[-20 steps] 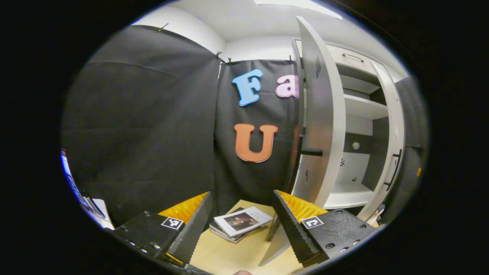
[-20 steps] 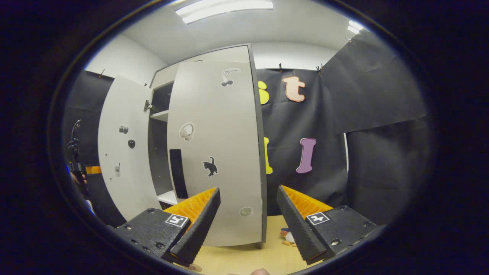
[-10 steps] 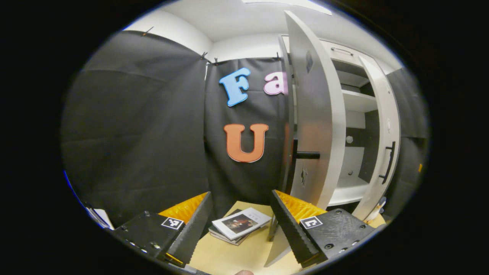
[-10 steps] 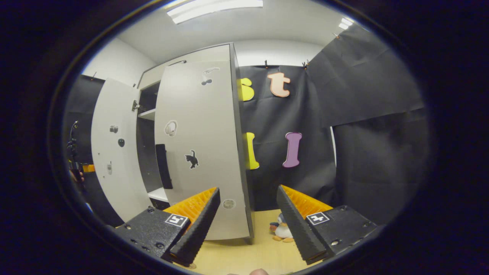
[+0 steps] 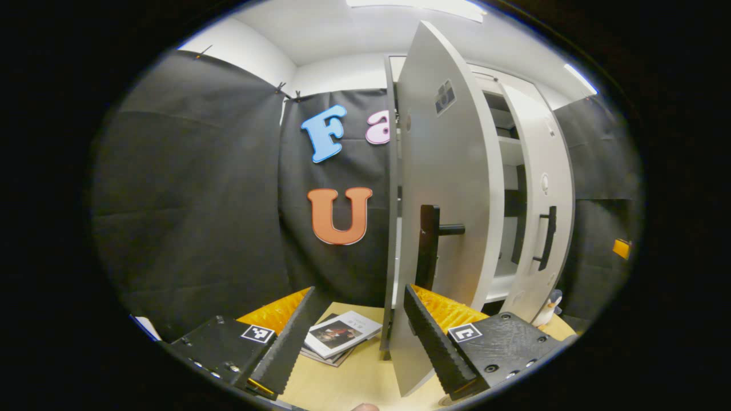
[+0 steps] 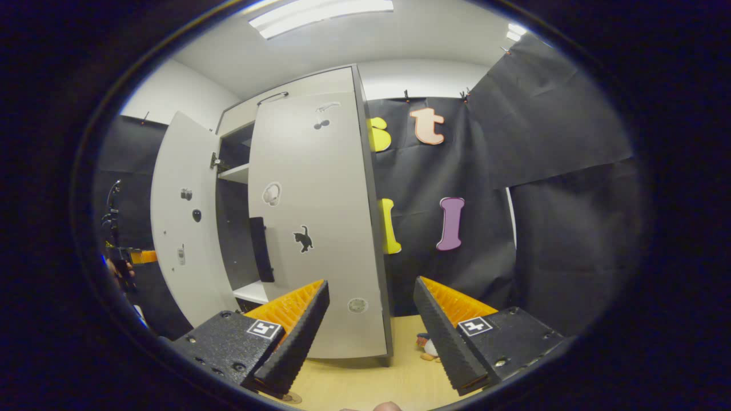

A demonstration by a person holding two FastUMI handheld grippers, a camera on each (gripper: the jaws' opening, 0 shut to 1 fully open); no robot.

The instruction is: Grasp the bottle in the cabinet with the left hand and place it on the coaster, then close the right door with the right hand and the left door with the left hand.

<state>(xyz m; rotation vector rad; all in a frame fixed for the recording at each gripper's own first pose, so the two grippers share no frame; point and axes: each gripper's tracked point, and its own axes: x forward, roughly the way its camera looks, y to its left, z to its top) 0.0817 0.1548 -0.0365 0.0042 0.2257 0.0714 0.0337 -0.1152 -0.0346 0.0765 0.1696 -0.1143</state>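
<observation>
Since a second ago your left gripper (image 5: 354,337) has swung so the left door (image 5: 445,188) now faces it more squarely, its dark handle (image 5: 429,240) turned into sight; the right door (image 6: 320,228) has barely shifted before your right gripper (image 6: 371,331). Both sets of jaws stand wide apart, holding nothing. No writing on the doors can be read; they carry small stickers, among them a black cat (image 6: 302,238) on the right door. The cabinet (image 5: 505,165) stands partly open, with white shelves visible between the doors; I cannot see the bottle or coaster. On the pale wooden table (image 5: 354,379), a stack of books (image 5: 337,335) lies near the left door's foot, and a penguin toy (image 6: 427,347) sits right of the cabinet. Black cloth walls the booth.
</observation>
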